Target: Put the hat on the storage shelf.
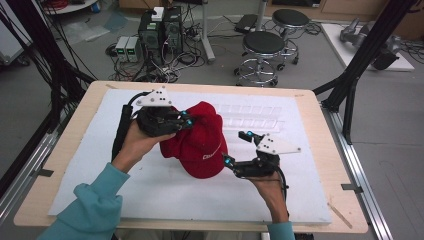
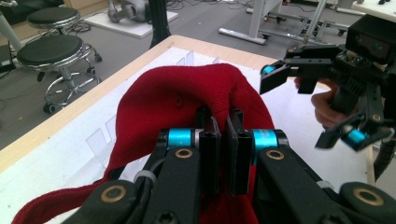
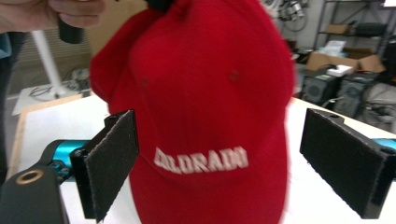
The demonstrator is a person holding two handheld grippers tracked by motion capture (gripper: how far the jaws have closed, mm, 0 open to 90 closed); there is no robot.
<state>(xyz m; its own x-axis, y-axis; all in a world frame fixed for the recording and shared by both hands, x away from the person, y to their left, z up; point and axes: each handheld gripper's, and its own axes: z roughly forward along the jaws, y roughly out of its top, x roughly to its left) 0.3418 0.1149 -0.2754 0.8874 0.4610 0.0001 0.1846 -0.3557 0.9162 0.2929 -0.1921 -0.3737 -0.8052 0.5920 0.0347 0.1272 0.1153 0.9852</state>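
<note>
The red cap (image 1: 200,142) lay at the centre of the white mat (image 1: 150,185) on the bench (image 1: 80,115), light and floppy in the crown, likely stiffer at the brim. The left tool (image 1: 186,119), at its ten o'clock, was clamped on the crown fabric. The right tool (image 1: 237,148), at four o'clock, stood wide open, unloaded. The brim edge looked the surest hold. Stools (image 1: 262,47) and cabling stood beyond at twelve.
</note>
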